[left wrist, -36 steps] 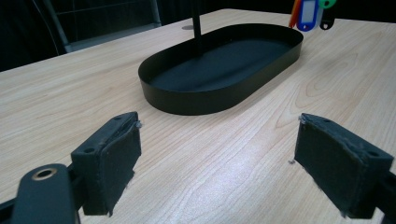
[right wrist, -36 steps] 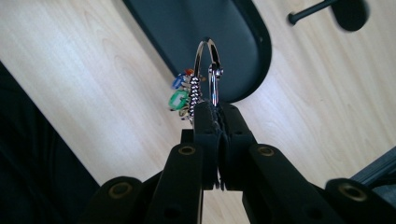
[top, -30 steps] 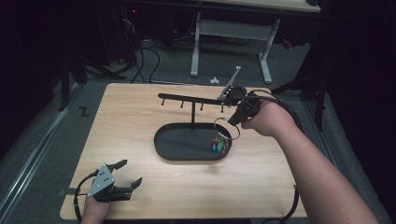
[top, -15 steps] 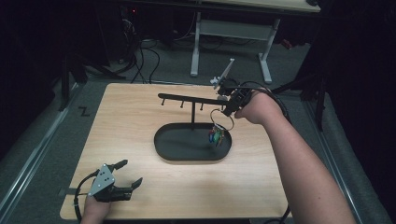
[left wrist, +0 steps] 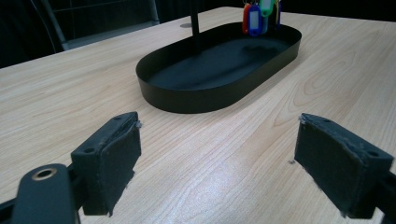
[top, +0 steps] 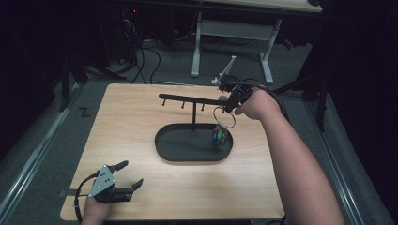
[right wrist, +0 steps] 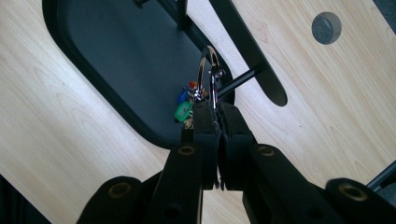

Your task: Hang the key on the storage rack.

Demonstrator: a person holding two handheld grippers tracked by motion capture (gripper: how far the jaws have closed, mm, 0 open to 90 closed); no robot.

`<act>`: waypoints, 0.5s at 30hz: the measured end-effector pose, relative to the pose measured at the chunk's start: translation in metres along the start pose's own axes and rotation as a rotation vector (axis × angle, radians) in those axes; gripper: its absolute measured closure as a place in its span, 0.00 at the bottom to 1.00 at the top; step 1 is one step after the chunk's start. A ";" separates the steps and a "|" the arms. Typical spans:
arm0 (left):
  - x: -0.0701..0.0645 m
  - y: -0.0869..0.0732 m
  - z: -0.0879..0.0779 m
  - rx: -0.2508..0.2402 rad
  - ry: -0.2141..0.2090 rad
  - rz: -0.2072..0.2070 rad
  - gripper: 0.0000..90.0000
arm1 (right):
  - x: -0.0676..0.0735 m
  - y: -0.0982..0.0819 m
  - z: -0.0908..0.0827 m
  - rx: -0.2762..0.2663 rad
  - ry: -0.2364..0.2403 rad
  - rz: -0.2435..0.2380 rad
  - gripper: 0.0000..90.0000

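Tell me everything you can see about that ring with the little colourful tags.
The key ring is a thin, shiny metal loop with small plastic tags in blue, green and red hanging below it. The right gripper has its fingers shut on the ring and holds it beside the end of the black stand's bar. The tags dangle over the oval black tray; whether they touch it is unclear.
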State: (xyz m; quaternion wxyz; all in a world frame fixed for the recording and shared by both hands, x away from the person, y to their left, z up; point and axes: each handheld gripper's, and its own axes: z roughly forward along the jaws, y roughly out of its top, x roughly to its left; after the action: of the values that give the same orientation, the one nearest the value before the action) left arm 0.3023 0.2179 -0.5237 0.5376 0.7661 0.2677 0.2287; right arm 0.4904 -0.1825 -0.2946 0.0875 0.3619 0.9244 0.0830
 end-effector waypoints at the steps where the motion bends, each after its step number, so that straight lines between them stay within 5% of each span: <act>1: 0.000 0.000 0.000 0.000 0.000 0.000 0.17 | 0.000 0.000 0.000 0.000 0.000 0.000 0.97; 15: 0.001 0.000 0.000 0.004 -0.001 -0.003 0.17 | -0.005 0.005 0.000 -0.050 -0.023 0.061 0.95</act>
State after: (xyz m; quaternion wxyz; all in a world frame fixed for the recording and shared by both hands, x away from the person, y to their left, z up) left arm 0.3030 0.2181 -0.5236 0.5365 0.7670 0.2691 0.2269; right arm 0.4974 -0.1826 -0.2931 0.1046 0.3887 0.9094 0.1044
